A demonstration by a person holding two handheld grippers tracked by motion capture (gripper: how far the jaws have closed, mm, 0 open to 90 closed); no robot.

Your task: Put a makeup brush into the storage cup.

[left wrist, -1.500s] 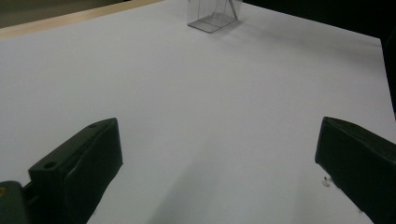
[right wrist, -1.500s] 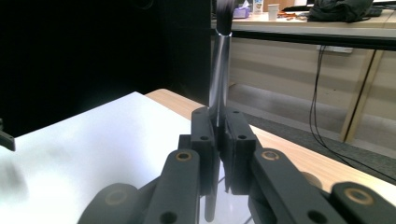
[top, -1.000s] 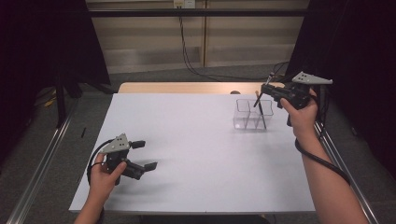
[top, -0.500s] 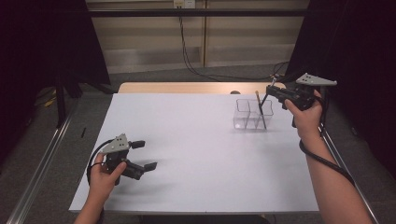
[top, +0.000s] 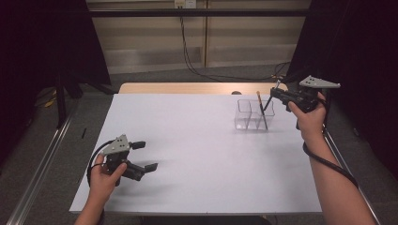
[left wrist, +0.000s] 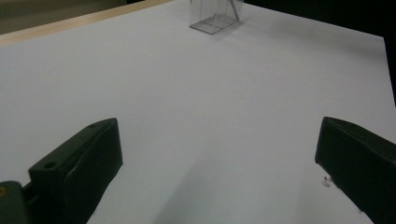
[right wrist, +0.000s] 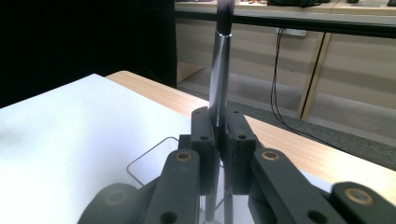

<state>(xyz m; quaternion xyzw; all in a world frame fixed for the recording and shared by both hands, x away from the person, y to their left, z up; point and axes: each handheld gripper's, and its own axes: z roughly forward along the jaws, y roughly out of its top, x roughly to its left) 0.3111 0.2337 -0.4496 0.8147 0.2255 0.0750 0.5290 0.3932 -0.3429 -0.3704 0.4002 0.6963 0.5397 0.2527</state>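
In the high view, the right gripper (top: pixel 278 94) holds a brush (top: pixel 267 104) over the clear organizer (top: pixel 244 115) near the table's (top: pixel 197 140) far right corner, beside another brush (top: pixel 261 108) leaning there. The left gripper view shows the left gripper (left wrist: pixel 219 154) with jaws wide apart over bare tabletop near the near left corner. The right gripper view shows the jaws clamped on the brush's silver ferrule (right wrist: pixel 219 79); no writing is legible.

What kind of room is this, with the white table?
Probably a lab or recording studio: black curtains hang on both sides, cables run down the back wall, and the white table bears little besides a clear organizer.
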